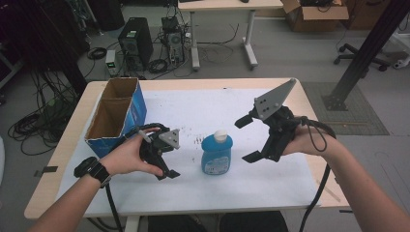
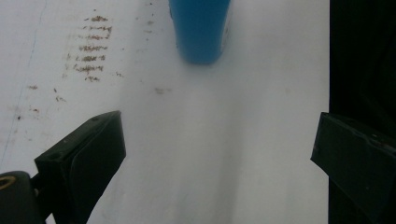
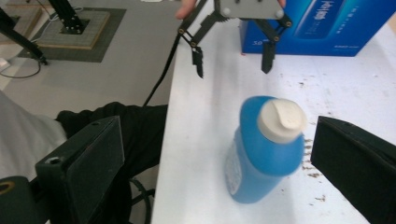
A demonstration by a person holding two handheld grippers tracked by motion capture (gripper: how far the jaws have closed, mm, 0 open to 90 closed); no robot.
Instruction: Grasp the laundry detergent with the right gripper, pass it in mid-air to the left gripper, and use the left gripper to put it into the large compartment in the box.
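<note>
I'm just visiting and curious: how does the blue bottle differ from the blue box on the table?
The blue bottle is rounded, capped in white and stands between the two grippers. The blue box is bigger, square-edged, open-topped with a brown cardboard inside, and sits at the table's left edge, behind the left gripper. Both are blue, upright and held by neither gripper.

It looked like a lab or workroom. Behind the table (image 1: 309, 104) sat a black computer tower (image 1: 135, 43) with tangled cables (image 1: 159, 63) on the floor, another desk (image 1: 227, 6), a cardboard box (image 1: 314, 17), and an office chair (image 1: 360, 58).
</note>
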